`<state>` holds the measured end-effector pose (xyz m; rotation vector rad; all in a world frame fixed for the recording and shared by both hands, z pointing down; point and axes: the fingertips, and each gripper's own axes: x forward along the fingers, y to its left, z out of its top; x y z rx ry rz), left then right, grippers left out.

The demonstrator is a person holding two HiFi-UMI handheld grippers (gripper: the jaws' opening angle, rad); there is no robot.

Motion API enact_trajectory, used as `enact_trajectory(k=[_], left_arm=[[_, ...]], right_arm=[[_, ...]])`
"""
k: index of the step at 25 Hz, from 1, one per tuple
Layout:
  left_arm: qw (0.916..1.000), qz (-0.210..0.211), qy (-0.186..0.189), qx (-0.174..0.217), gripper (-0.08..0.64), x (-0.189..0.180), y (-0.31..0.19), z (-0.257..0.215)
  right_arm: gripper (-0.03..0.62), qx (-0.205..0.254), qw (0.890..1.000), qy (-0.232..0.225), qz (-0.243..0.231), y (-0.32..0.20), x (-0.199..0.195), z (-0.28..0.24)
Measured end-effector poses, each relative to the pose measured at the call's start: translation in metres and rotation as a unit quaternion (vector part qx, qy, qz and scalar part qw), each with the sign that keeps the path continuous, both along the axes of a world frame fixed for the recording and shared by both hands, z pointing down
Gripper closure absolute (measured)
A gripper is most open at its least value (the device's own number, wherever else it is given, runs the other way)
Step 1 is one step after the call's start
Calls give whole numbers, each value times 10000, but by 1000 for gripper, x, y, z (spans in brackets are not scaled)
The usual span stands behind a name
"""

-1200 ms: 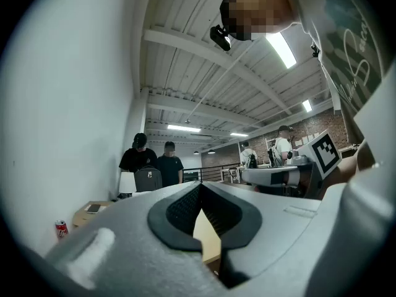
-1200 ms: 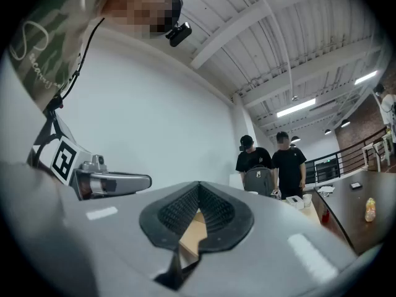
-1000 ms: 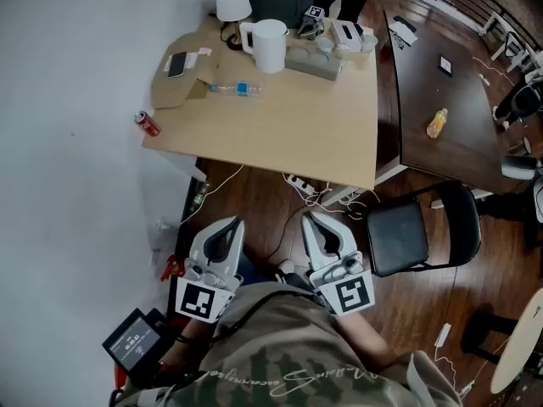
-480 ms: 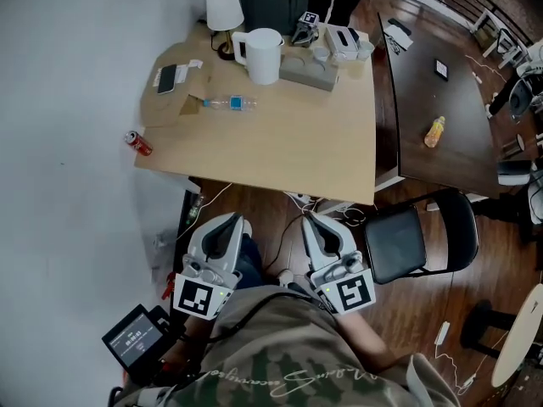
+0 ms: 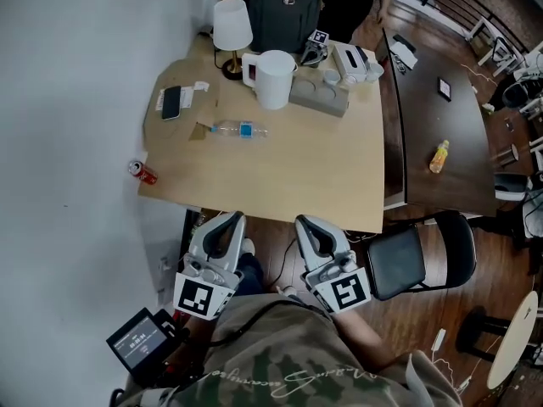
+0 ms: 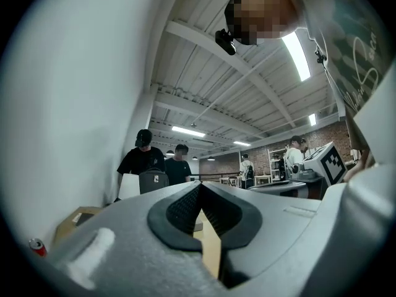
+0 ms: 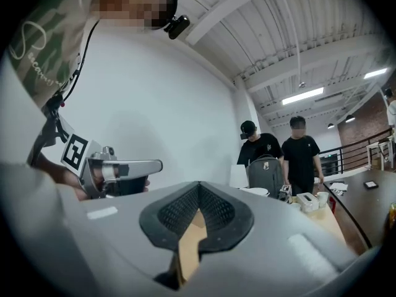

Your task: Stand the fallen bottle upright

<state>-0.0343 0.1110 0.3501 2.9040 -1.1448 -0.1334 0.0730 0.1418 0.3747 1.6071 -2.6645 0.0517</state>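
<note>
Clear plastic bottle lying flat on the pale wood counter, both grippers just short of its near edge.

The bottle (image 5: 240, 129), transparent with a blue label band, lies on its side toward the left edge of the counter (image 5: 322, 176). A white cylindrical jug (image 5: 273, 79) stands beyond it. The left gripper (image 5: 229, 220) and right gripper (image 5: 303, 224) are smooth grey shells with ribbed black pads, their fingers closed tip to tip on nothing. Only the head view shows the bottle; the gripper views show two people in black at the far edge.
</note>
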Motion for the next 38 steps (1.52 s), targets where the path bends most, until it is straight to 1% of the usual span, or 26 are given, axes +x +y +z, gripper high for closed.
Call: enact_trajectory(k=[2,4,7,9,12,14,19,23,25,28,31,35,36,38], left_arm=[[9999,4,-89,102,560,-5,-15,0],[9998,39,-174,53,560,-14,-30,4],[9999,97,-16,-29,560,-30,-58,6],[9999,145,73,-13,560,-37,-75,5],[9995,272,88,93,560,-42,-96,1],[9995,308,75,96,560,-46,-107,5],[9996,240,169,-12,560,-54,-126,13],[9989,154,387,-214,560,-60,-139,12],[9989,39,425,-173,560,-63,-150,8],[9993,-109,346,-80,560,-61,-164,6],[9994,-235,246,-108,560,-51,-177,7],[9992,-390,31,-71,560,-32,-199,3],[9990,-448,-21,-70,560,-27,-205,3],[9983,-559,-111,-88,560,-17,-216,7]], right_arm=[[588,-44,10000,75,-34,-13,-9,1],[589,-66,9999,128,69,-27,-16,3],[588,1,9994,73,350,-48,-25,0],[589,139,9984,197,505,-60,-26,-4],[588,209,9969,266,705,-78,-28,-10],[588,204,9965,277,764,-88,-33,-12],[588,112,9970,396,650,-102,-48,-6],[589,54,9978,316,580,-118,-47,-2],[588,66,9984,287,487,-130,-46,-2],[588,26,9990,258,369,-152,-41,5],[588,-13,9997,177,190,-178,-34,9],[588,160,9998,130,-6,-212,-20,-1],[588,277,9994,217,-11,-219,-17,-6],[588,530,9966,622,-50,-228,-10,-12]])
